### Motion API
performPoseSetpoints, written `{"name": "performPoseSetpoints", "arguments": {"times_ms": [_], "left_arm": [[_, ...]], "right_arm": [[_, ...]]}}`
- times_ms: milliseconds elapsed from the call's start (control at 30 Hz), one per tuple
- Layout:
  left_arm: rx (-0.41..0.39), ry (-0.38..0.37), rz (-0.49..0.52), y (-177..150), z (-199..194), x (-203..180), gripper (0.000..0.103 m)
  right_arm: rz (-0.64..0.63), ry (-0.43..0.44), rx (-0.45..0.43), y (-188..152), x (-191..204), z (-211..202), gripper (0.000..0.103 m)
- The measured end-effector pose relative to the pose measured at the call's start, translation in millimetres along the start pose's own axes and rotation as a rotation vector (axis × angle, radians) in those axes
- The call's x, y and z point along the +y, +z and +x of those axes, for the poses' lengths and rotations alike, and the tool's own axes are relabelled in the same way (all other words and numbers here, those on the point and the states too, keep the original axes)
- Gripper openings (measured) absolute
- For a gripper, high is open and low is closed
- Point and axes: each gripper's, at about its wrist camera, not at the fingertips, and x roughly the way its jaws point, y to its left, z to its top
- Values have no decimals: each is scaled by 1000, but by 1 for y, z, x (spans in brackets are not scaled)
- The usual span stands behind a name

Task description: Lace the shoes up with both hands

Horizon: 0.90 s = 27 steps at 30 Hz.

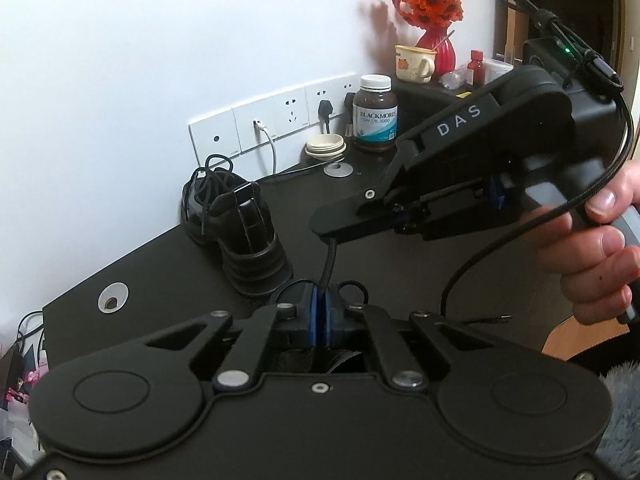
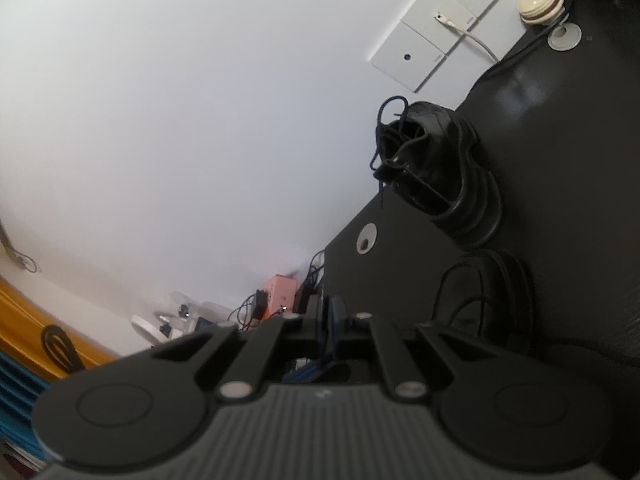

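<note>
A black lace (image 1: 329, 264) runs taut from my left gripper (image 1: 322, 312) up to my right gripper (image 1: 329, 233). The left gripper's blue pads (image 1: 314, 314) are shut on the lace's lower part. The right gripper, held by a hand (image 1: 600, 252), is shut on its upper end. The shoe under the left gripper is mostly hidden; only its lace loops (image 1: 354, 286) (image 2: 480, 300) show. A second black shoe (image 1: 240, 224) (image 2: 436, 168) with loose laces stands behind on the black desk (image 1: 400, 272). In the right wrist view my right gripper (image 2: 326, 320) looks shut.
At the back of the desk stand a brown supplement bottle (image 1: 375, 114), stacked cream lids (image 1: 325, 146), a mug (image 1: 414, 63) and a red vase of orange flowers (image 1: 436, 50). Wall sockets (image 1: 280, 116) hold plugged cables. A cable hole (image 1: 113, 297) sits near the desk's left edge.
</note>
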Motion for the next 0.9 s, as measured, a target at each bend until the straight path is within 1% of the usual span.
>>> {"name": "performPoseSetpoints", "arguments": {"times_ms": [67,133,167,233,267,300,333,367,400,433,500,600,633,700,733,833,867,900], "left_arm": [[3,9,-5,0,1,1,5],[7,17,-9,0,2,2,10],[8,22,-12,1,2,2,17],[-6,12,-16,2,2,2,21],[-13,2,-19,4,2,1,19],[-17,-10,-24,4,2,1,13],[-20,-20,-30,5,2,3,4],[-19,-27,-36,5,2,5,4],[-16,-32,-42,5,3,7,4],[-9,-28,-51,3,3,12,4],[3,-8,-72,1,4,24,3],[21,30,-116,-8,3,47,3],[26,40,-129,-9,1,54,3],[33,51,-151,-14,-1,63,3],[36,50,-161,-16,-1,67,3],[55,38,-179,-21,3,69,3],[61,33,-183,-22,4,68,3],[65,27,-185,-23,6,66,3]], "right_arm": [[0,14,4,-1,0,1,3],[2,18,6,-1,-1,3,3],[7,19,9,-2,-1,5,3],[14,14,14,-2,-2,7,3],[16,11,17,-2,-3,8,3],[18,8,20,-2,-3,9,3],[21,3,22,-2,-4,10,3],[18,-3,23,-1,-5,10,3],[13,-13,26,-1,-5,11,7],[1,-34,31,-2,-4,11,10],[-53,-112,47,-3,-1,11,32],[-160,-214,110,-12,5,11,34],[-195,-243,136,-16,7,11,37],[-269,-293,209,-26,10,14,46],[-309,-319,247,-31,12,16,48],[-418,-401,364,-49,16,29,48],[-442,-427,388,-53,17,34,48],[-459,-444,401,-57,16,38,44]]}}
